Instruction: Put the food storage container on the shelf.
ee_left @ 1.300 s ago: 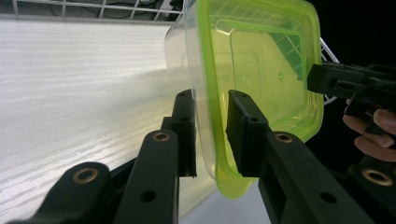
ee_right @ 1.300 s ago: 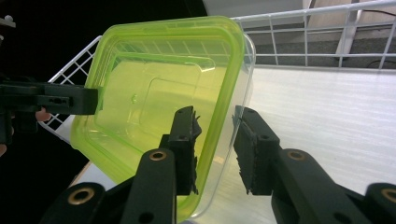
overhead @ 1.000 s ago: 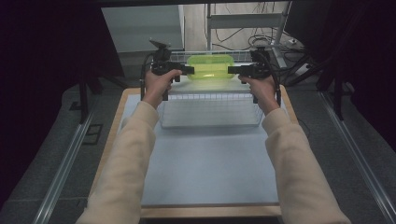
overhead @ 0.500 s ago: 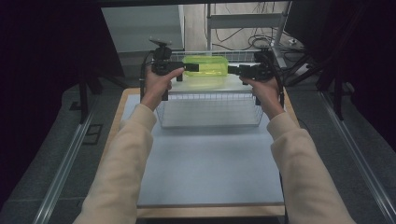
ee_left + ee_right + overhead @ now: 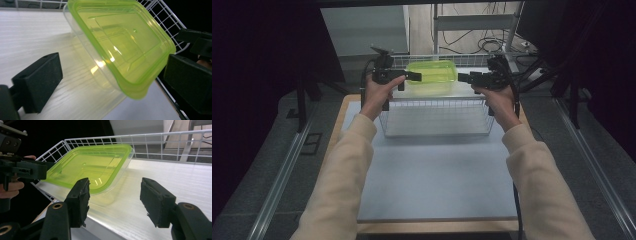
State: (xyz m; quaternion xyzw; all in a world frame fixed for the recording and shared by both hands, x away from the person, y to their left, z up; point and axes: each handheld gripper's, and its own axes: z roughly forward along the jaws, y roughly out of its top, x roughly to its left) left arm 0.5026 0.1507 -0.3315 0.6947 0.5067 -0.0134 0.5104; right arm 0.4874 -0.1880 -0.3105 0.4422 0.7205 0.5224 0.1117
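Releasing the green-lidded container (image 5: 432,75) into the wire basket (image 5: 437,117): left tongs (image 5: 414,76) have just been opening, right tongs (image 5: 462,77) gape empty; withdrawing likely follows.

One green-lidded container (image 5: 432,75), inside wire basket. One wire basket (image 5: 437,117), on desk. One desk (image 5: 437,180) with one blue-grey mat (image 5: 437,170) near basket. Two grippers: left gripper (image 5: 412,76) left of basket, right gripper (image 5: 464,78) right of basket. Two hands, two cream sleeves.
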